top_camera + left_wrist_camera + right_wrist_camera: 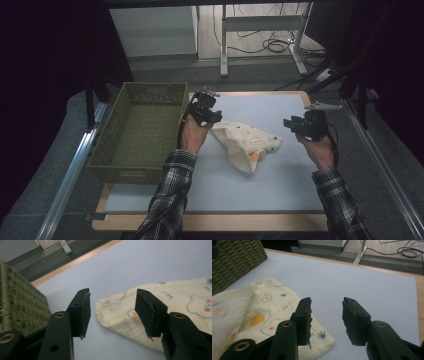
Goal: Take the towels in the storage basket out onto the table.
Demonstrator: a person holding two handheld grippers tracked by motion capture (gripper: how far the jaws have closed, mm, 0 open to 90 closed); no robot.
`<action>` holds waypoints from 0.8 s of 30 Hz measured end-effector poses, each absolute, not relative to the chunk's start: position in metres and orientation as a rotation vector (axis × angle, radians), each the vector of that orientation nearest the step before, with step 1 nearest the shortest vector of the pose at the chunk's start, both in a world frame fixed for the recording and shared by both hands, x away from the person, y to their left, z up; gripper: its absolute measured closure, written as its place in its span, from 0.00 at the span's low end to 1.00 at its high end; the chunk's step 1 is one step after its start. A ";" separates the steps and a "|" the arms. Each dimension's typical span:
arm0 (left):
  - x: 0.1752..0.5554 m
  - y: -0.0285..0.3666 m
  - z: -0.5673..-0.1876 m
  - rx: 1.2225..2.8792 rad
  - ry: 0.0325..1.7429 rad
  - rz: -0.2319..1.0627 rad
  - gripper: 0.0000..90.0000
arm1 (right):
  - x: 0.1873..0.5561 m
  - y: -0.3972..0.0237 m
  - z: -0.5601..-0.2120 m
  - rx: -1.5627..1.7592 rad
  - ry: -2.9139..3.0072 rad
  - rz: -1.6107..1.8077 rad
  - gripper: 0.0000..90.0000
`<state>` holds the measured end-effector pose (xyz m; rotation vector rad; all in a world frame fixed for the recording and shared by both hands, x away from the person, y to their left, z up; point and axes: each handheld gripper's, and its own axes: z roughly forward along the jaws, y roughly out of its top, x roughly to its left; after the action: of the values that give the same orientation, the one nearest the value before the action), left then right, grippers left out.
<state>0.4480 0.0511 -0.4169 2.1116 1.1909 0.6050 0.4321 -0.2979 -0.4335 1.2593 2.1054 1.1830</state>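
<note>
A cream cloth point(247, 142) printed with small coloured pictures lies crumpled on the light blue mat point(250, 185), between the two hands. My left gripper point(214, 116) hovers at the cloth's left end, just right of the basket, and its jaws stand apart with nothing gripped. In the left gripper view the open gripper point(112, 302) looks down on a corner of the cloth point(175, 302). My right gripper point(289, 124) is raised beside the cloth's right end. The right gripper view has that gripper point(327, 310) open and empty above the cloth's edge point(262, 315).
A green woven basket point(107, 145) stands on the table's left side, empty as far as I see; its wall point(20, 302) is close to the left gripper. Beyond the table's far edge are a desk leg point(223, 45) and floor cables point(272, 45).
</note>
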 end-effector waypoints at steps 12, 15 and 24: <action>0.417 0.039 -0.432 2.114 1.089 0.469 0.42 | 0.399 -0.304 -0.490 1.280 2.282 1.199 0.63; 0.412 0.038 -0.440 2.092 1.091 0.432 0.40 | 0.394 -0.298 -0.499 1.256 2.324 1.203 0.66; 0.395 0.033 -0.469 2.042 1.098 0.332 0.37 | 0.397 -0.269 -0.515 1.185 2.383 1.207 0.72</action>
<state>0.3954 0.0335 -0.4693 2.0417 1.0985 0.3324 0.3966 -0.2689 -0.5148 1.1850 2.3826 1.2071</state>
